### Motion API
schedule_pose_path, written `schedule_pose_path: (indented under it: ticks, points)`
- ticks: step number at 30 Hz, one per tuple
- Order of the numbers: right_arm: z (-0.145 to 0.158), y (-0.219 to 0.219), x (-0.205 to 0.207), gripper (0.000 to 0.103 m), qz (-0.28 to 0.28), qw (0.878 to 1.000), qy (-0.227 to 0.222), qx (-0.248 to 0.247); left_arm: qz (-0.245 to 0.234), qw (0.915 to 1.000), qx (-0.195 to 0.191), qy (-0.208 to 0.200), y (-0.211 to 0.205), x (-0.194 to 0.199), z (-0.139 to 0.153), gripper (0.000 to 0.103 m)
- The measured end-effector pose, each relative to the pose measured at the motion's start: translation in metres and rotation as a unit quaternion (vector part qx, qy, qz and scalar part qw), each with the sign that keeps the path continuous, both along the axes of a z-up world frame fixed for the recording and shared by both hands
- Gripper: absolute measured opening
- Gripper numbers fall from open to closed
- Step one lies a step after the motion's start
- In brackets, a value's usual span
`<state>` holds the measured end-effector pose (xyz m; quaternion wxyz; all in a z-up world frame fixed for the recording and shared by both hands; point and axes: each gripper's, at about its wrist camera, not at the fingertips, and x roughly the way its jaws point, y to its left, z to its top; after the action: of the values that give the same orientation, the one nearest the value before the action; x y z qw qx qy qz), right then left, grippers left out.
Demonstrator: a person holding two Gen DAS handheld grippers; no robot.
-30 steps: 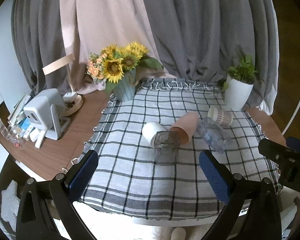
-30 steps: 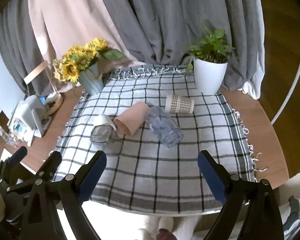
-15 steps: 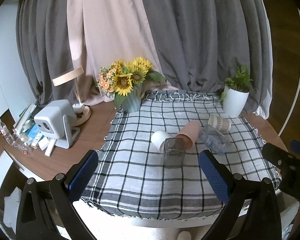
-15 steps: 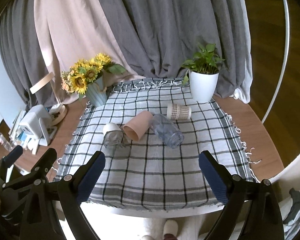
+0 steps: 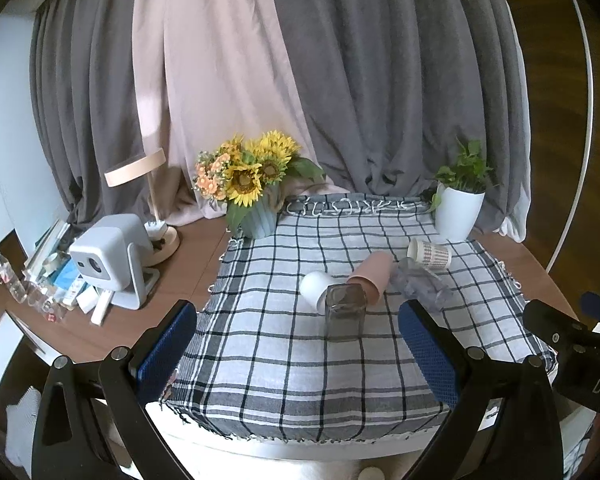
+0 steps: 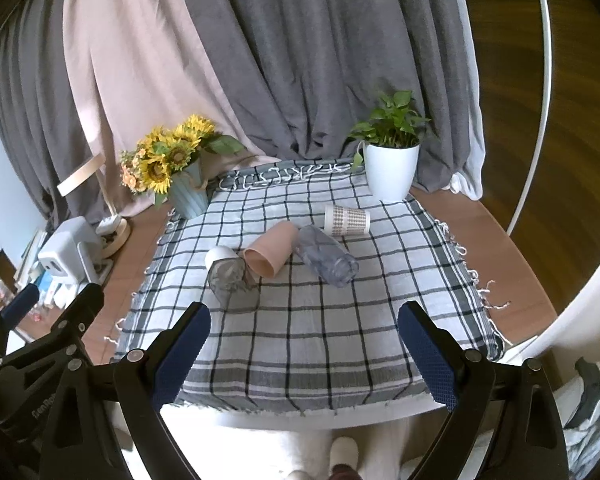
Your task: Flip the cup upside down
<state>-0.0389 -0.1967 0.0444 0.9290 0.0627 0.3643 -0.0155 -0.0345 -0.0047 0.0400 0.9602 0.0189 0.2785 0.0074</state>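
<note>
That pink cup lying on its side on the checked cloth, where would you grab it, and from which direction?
Grip the pink cup across its middle, coming down from above with the right gripper. It lies on its side, mouth toward the camera, so the curved wall is exposed on top. The white cup and smoky glass crowd its left, the clear tumbler its right, so a side approach looks cramped.

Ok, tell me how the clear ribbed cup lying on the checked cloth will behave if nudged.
The clear ribbed cup lies on its side, so it would probably roll, likely curving since it looks tapered. The pink cup lies close on one side and may block it that way. It looks like thin plastic, probably light, and its smooth wall could slip.
</note>
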Motion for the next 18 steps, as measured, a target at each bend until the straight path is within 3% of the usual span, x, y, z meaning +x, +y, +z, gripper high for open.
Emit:
schedule_pose_path:
  ticks: [18]
  points:
    - [0.001,0.004,-0.011,0.095,-0.017,1.000,0.000,-0.001,-0.006,1.0000,-0.002,-0.001,0.000,-0.001,0.001,0.103]
